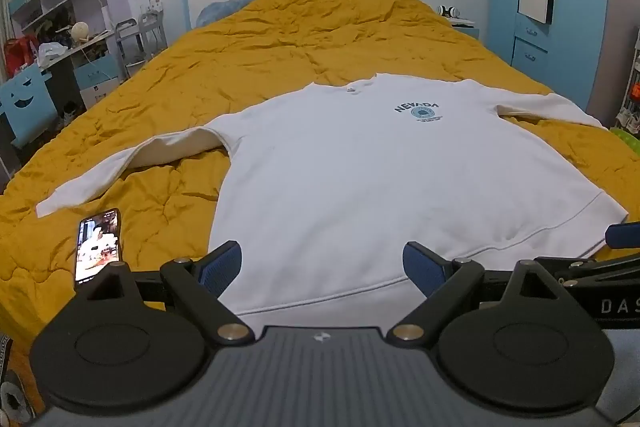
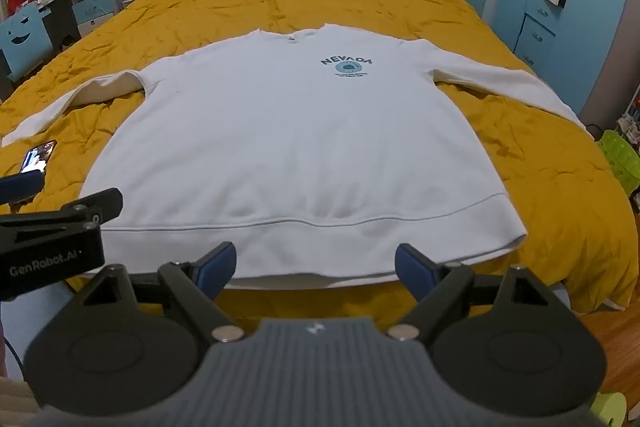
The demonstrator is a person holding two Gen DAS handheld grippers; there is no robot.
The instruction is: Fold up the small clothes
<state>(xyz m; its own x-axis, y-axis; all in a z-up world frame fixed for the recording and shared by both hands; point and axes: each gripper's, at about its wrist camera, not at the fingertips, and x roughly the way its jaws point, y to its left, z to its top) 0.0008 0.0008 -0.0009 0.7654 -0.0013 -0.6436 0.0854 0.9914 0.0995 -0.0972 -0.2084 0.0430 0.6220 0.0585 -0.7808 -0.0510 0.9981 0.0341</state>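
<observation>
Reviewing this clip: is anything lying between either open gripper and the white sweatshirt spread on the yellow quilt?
Nothing visible blocks either one. The left gripper and right gripper both face the hem of the white long-sleeved sweatshirt directly, jaws apart. The lit smartphone lies on the mustard-yellow quilt beside the garment's left edge, below the left sleeve, off the cloth.

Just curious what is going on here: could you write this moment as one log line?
stage: not yet folding | sweatshirt: flat on bed, sleeves out | left gripper: open | right gripper: open, at hem | phone: beside sleeve
</observation>
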